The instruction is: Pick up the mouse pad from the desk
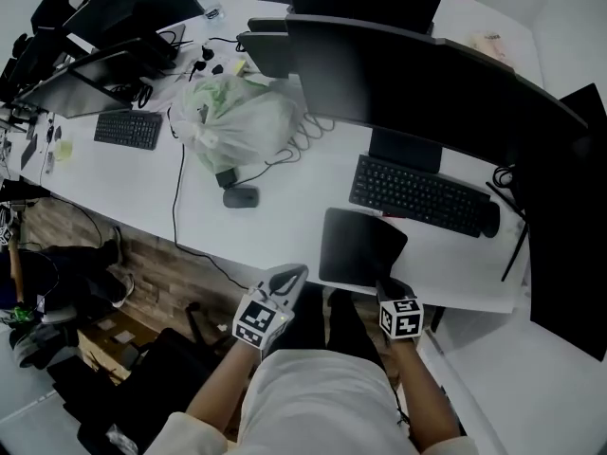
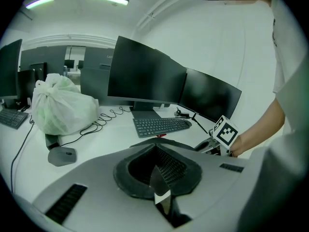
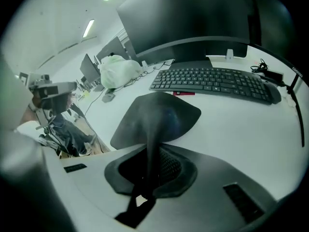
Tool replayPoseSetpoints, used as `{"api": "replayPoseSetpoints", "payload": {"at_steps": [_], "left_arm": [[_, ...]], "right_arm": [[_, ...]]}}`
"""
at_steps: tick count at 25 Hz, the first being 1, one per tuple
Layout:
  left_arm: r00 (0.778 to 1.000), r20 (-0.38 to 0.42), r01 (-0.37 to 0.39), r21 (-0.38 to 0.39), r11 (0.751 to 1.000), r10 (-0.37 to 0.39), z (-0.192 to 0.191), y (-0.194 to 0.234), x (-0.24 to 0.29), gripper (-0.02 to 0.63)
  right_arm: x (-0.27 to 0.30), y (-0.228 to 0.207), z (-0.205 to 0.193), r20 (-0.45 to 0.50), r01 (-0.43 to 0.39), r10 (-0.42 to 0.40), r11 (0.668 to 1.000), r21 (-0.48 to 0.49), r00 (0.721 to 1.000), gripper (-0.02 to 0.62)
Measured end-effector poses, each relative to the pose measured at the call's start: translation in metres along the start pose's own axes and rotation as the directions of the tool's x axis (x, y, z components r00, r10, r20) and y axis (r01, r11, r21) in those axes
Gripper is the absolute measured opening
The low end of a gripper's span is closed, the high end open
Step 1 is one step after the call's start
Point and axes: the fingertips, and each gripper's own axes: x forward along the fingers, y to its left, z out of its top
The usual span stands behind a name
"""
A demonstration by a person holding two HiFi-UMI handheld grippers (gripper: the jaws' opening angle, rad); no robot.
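The black mouse pad (image 1: 356, 245) lies at the white desk's (image 1: 285, 216) near edge, in front of the keyboard. My right gripper (image 1: 387, 290) is shut on the pad's near edge. In the right gripper view the pad (image 3: 159, 115) rises in a fold off the desk and runs down between the jaws (image 3: 148, 175). My left gripper (image 1: 287, 278) hangs just off the desk edge, left of the pad and apart from it. Its jaws (image 2: 158, 180) look shut, with nothing between them. From the left gripper view the pad's raised edge (image 2: 161, 142) and the right gripper (image 2: 212, 146) show.
A black keyboard (image 1: 417, 195) and wide dark monitors (image 1: 417, 83) stand behind the pad. A grey mouse (image 1: 241, 196) with its cable and a tied plastic bag (image 1: 237, 117) lie to the left. A second keyboard (image 1: 128, 129) is further left. A small red item (image 3: 183, 93) lies by the keyboard.
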Motion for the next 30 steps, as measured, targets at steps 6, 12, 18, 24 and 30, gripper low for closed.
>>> {"api": "replayPoseSetpoints", "payload": {"at_steps": [6, 12, 18, 24, 30], "left_arm": [[0.998, 0.028, -0.058, 0.001, 0.998, 0.058, 0.009, -0.003, -0.020, 0.018], [0.993, 0.056, -0.104, 0.008, 0.995, 0.103, 0.018, -0.017, -0.039, 0.017], [0.983, 0.116, -0.146, 0.004, 0.989, 0.144, 0.034, -0.032, -0.058, 0.018], [0.977, 0.151, -0.153, 0.006, 0.988, 0.150, 0.039, -0.041, -0.075, 0.018], [0.973, 0.182, -0.145, 0.005, 0.989, 0.141, 0.038, -0.050, -0.100, 0.018]], "right_arm": [[-0.028, 0.010, 0.021, 0.051, -0.053, 0.055, 0.998, -0.041, 0.997, 0.043], [-0.052, 0.011, 0.037, 0.092, -0.073, 0.080, 0.995, -0.075, 0.993, 0.043], [-0.072, 0.016, 0.052, 0.144, -0.088, 0.104, 0.990, -0.114, 0.984, 0.043], [-0.093, 0.020, 0.069, 0.204, -0.069, 0.097, 0.988, -0.142, 0.974, 0.043], [-0.113, 0.034, 0.076, 0.232, -0.038, 0.084, 0.980, -0.194, 0.969, 0.043]]}}
